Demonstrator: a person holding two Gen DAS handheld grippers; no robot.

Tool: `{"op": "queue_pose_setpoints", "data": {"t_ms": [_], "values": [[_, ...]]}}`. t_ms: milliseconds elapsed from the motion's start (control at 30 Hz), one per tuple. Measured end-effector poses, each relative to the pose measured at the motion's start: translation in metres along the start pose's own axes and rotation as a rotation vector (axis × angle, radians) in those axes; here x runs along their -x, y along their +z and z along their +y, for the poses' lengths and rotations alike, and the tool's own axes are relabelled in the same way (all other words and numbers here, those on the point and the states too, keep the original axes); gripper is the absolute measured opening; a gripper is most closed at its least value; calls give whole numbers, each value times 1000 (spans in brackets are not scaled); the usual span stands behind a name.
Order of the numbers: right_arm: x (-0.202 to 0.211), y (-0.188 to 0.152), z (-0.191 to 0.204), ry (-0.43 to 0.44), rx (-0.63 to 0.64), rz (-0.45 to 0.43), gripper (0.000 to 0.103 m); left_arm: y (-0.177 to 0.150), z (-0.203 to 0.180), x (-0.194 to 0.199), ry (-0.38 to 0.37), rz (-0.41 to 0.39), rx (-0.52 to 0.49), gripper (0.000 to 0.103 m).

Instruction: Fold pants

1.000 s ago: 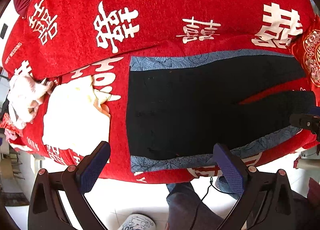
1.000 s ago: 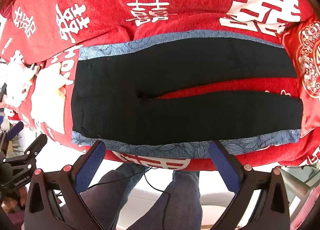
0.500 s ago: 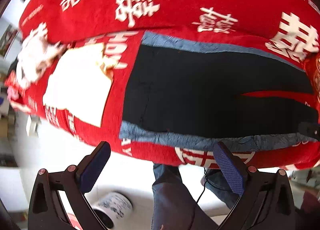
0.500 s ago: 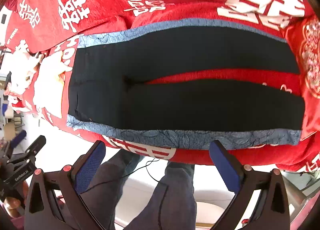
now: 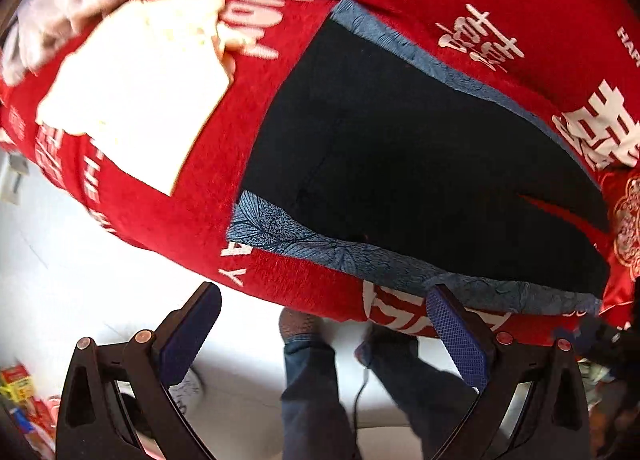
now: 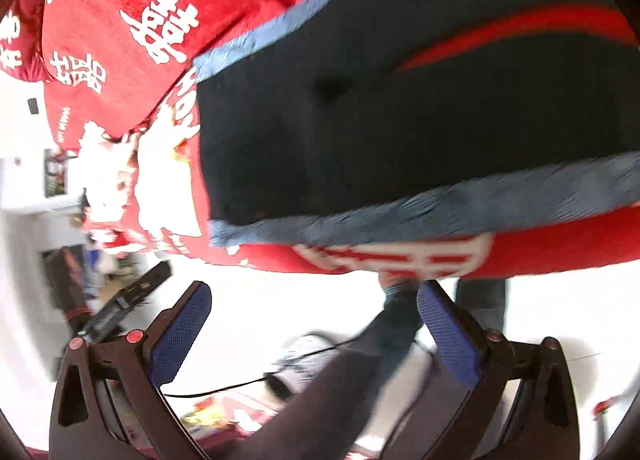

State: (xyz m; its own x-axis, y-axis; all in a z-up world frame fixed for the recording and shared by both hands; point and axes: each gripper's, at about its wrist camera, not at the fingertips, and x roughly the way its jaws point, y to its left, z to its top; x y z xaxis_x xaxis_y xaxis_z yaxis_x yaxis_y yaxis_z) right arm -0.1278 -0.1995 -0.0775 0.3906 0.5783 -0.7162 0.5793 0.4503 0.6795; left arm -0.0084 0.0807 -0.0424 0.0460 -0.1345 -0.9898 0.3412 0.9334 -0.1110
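Through the left wrist camera I see my left claw (image 5: pixel 322 324) with its fingers spread wide and nothing between them; the pads (image 5: pixel 456 334) are blue with a fine grid texture, set on black frames. Beyond them the pants (image 5: pixel 420 163) lie flat on the bed (image 5: pixel 280 268), which is covered in a plush red blanket printed with white characters and lettering. The pants are matte black with a blue leaf-patterned band (image 5: pixel 304 238) along the near side and another along the far side; the waist end faces left, and the legs run right with a thin red wedge of blanket showing between them. A pale cream folded cloth (image 5: pixel 132 99) sits left of the waist, apart from it. The claw hangs off the bed's near edge, over the white floor (image 5: pixel 60 260) and the person's jeans-clad legs (image 5: pixel 316 388).

In the right wrist view, blurred, my right claw (image 6: pixel 314 314) is likewise wide apart and empty, just short of the bed's near edge. The pants' near blue band follows that rounded edge closely. A black cable (image 6: pixel 224 388) trails across the floor below.
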Motion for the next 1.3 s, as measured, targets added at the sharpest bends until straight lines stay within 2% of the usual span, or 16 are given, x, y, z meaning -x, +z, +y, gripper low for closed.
{"op": "queue_pose_setpoints", "data": {"t_ms": [67,133,200,300,367,600,767,800,833,867,1000,1100,1167,1200,1233,1300], "values": [[-32,-5,2,48,-17,31,96,-1,16,-19,-36,13,30,103],[-65,-8,5,91,-26,51,82,-2,31,-36,-83,28,66,103],[-101,-9,8,149,-35,71,81,-2,42,-49,-127,27,97,103],[-140,-7,7,180,-46,83,80,-1,53,-70,-197,28,131,103],[-164,-5,0,204,-58,62,81,1,57,-84,-226,27,142,103],[-195,0,-20,313,-137,11,81,-2,67,-108,-309,31,183,103],[-202,-2,-24,353,-217,-37,79,0,73,-112,-348,45,209,103],[-201,1,-26,383,-248,-61,61,1,72,-112,-350,42,205,103],[-199,6,-25,422,-279,-79,28,3,71,-111,-354,38,202,103],[-198,9,-24,437,-287,-77,19,5,69,-110,-366,35,202,103],[-179,7,-3,467,-145,-57,17,10,60,-112,-464,50,242,103],[-170,0,6,483,-80,-26,9,14,55,-124,-514,75,307,103],[-171,-3,14,473,-32,7,9,20,49,-129,-497,63,324,84],[-174,-5,15,461,-10,31,10,23,46,-133,-485,71,321,62],[-177,-7,15,431,12,58,13,25,44,-136,-465,82,316,58],[-174,-9,8,406,18,57,13,27,40,-134,-451,62,288,57]]}}
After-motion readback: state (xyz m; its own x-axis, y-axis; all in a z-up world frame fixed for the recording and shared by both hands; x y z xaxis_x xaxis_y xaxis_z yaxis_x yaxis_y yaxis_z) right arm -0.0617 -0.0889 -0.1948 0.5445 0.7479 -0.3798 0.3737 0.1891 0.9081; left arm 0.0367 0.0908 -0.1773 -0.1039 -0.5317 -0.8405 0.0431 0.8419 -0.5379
